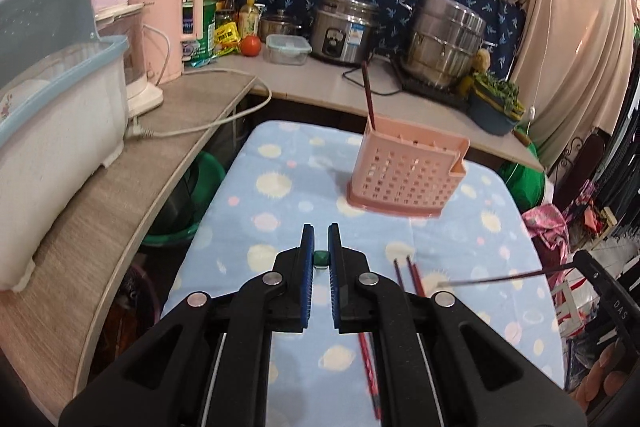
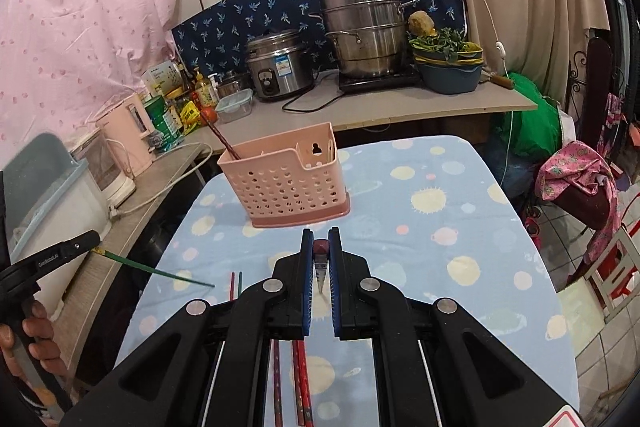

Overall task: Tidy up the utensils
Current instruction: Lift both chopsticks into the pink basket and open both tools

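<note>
A pink perforated utensil basket (image 1: 406, 171) (image 2: 286, 175) stands on the blue spotted table, with one dark red chopstick (image 1: 368, 95) (image 2: 222, 139) leaning in its left end. My left gripper (image 1: 321, 259) is shut on a green chopstick (image 1: 321, 258), seen end-on; in the right wrist view the stick (image 2: 160, 271) points down to the cloth. My right gripper (image 2: 321, 249) is shut on a dark red chopstick (image 2: 321, 267), which in the left wrist view (image 1: 500, 279) reaches from the right. Loose chopsticks (image 1: 412, 275) (image 2: 302, 379) lie on the cloth near both grippers.
A wooden counter (image 1: 132, 195) runs along the left with a white dish bin (image 1: 52, 131) and pink kettle (image 1: 168, 35). The back counter holds a rice cooker (image 2: 278, 67), steel steamer pot (image 2: 366, 31) and a bowl of greens (image 2: 448, 67). The table edge drops off at right.
</note>
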Motion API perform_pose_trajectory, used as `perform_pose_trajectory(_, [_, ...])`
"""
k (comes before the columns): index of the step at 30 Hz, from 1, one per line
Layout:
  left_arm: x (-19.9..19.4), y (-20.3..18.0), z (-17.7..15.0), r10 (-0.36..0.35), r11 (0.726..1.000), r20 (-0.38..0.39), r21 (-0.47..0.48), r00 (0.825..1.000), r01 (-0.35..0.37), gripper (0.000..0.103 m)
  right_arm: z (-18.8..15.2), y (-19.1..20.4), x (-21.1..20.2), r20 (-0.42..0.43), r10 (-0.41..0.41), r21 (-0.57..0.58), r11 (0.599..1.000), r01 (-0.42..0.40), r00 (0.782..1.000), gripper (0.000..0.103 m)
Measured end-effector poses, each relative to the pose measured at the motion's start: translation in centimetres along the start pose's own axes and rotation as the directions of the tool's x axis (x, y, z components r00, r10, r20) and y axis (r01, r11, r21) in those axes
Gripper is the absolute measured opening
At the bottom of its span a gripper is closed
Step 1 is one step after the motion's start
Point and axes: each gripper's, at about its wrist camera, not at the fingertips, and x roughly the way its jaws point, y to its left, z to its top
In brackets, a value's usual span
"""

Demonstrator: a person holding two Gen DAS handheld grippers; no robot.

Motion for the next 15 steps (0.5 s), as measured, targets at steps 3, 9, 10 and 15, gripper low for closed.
perform_pose_trajectory(3, [0.2, -0.4, 2.0, -0.018, 1.0, 0.019, -0.007, 1.0, 0.018, 0.007, 1.6, 0.1, 0.2, 0.025, 0.004, 0.0, 1.0, -0.004, 1.0, 0.007])
perform_pose_trajectory(9, [-0.1, -1.8, 6.4, -0.046, 0.999, 0.092, -0.002, 0.995, 0.046, 0.007, 5.7, 0.2, 0.5, 0.088, 0.02, 0.007, 1.0, -0.02, 0.996, 0.007])
perform_pose_trajectory(10, [-0.2, -2.1, 7.2, -0.053, 0.999, 0.108, 0.0, 0.993, 0.053, 0.007, 6.3, 0.3, 0.5, 0.1, 0.021, 0.006, 1.0, -0.022, 0.995, 0.007])
perform_pose_trajectory(15, [-0.5, -3.4, 11.1, -0.074, 0.997, 0.176, -0.001, 0.982, 0.075, 0.007, 10.3, 0.8, 1.3, 0.161, 0.045, 0.015, 0.999, -0.048, 0.986, 0.007])
